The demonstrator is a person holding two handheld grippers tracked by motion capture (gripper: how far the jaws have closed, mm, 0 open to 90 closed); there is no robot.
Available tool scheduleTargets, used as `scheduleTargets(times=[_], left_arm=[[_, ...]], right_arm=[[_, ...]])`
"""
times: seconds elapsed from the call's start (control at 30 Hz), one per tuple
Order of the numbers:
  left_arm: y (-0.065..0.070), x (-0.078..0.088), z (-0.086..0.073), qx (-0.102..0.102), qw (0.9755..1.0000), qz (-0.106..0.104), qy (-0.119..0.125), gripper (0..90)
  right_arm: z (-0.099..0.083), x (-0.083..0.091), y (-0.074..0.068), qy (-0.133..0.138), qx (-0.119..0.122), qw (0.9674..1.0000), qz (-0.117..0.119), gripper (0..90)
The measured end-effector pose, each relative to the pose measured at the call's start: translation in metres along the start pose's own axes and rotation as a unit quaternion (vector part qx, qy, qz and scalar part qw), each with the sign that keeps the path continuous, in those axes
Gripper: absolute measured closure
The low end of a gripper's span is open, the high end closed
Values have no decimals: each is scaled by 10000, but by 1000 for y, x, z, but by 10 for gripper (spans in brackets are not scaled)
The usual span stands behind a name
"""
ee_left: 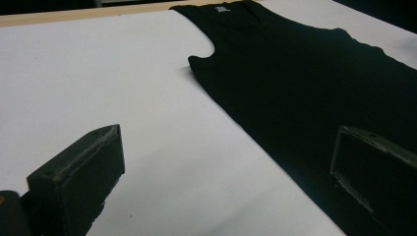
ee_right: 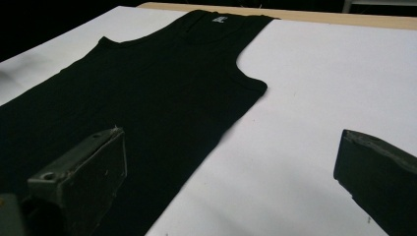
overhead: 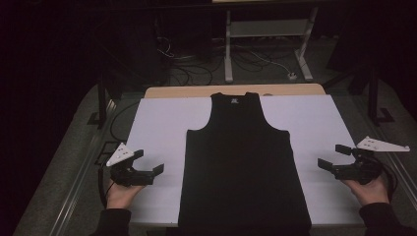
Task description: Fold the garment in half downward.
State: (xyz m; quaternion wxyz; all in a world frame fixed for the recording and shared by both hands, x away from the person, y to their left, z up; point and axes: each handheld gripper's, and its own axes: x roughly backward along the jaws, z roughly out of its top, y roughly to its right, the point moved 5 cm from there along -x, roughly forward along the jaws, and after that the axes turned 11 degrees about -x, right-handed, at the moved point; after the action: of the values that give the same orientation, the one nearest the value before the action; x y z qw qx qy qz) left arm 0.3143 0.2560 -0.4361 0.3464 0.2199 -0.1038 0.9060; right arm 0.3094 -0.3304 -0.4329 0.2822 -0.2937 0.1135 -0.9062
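Both jaws gape wide and empty: the left gripper and right gripper flank a black tank top lying flat on the white board between them.

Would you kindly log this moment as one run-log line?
left gripper: open, beside tank top | right gripper: open, beside tank top | black tank top: flat on white table, untouched

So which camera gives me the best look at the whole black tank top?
The high view: the black tank top lies flat on the white sheet, seen from neck label to hem. The left gripper view shows its neck, one armhole and one side edge at a slant; the right gripper view shows the other armhole and edge.
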Motion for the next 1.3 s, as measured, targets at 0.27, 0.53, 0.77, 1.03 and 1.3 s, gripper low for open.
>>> scheduleTargets(times=[0.27,0.53,0.77,1.03,1.3], left_arm=[[2,-1,1,-5,10000,-39,1,0],[4,0,4,-5,10000,-51,36,0],[9,-2,9,-37,9999,-111,0,0],[17,-5,23,-366,9991,-201,-39,0],[11,-9,30,-423,9988,-188,-159,0]], right_arm=[[0,0,-1,-51,24,10000,-21,0],[3,0,-4,-23,67,10000,-5,0],[8,3,-13,31,181,9998,-5,0],[18,0,-19,-52,298,9995,3,0],[28,-4,-24,-155,446,9989,14,0]])
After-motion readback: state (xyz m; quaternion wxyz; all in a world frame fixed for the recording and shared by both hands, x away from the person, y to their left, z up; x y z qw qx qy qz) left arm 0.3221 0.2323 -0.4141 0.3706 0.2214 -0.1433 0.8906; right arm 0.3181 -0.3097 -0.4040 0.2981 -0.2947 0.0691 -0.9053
